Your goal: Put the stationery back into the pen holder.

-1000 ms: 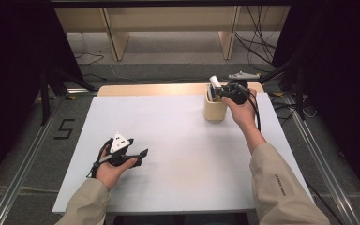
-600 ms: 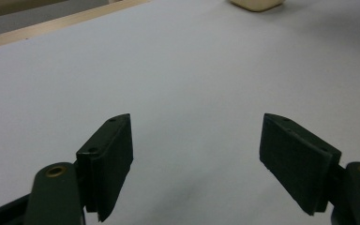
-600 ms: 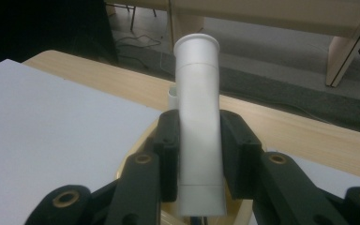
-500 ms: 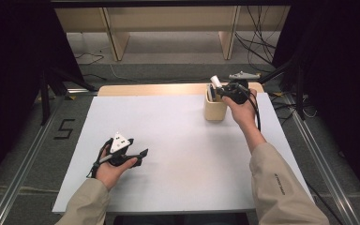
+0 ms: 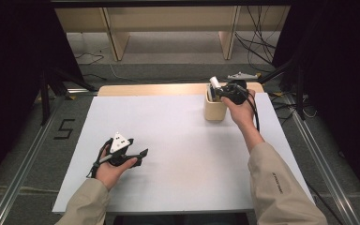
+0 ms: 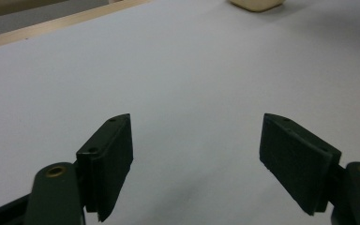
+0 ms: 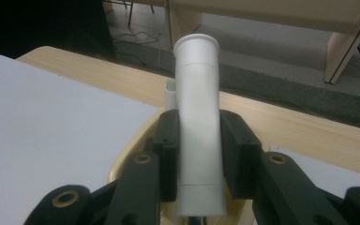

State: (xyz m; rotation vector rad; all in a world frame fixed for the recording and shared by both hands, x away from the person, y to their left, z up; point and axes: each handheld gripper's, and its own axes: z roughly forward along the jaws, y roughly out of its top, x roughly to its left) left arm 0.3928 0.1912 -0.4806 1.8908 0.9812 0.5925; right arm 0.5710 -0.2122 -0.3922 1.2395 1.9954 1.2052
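My right gripper [image 5: 218, 90] is shut on a white cylindrical tube [image 5: 213, 83], which it holds upright over a beige cup [image 5: 214, 110] at the back right of the white mat. In the right gripper view the tube [image 7: 198, 122] stands between the jaws, its lower end inside the cup's rim [image 7: 124, 161]. A second white tube [image 7: 169, 95] pokes up just behind it. My left gripper [image 5: 140, 153] rests low over the front left of the mat, open and holding nothing. Its view [image 6: 197, 138] looks across bare mat toward the cup [image 6: 257, 4].
The white mat [image 5: 168, 140] covers most of a wooden table, whose bare strip [image 5: 154, 89] shows along the back. A small grey object [image 5: 240, 75] lies behind the cup at the table's far edge. Shelving legs and cables are on the floor beyond.
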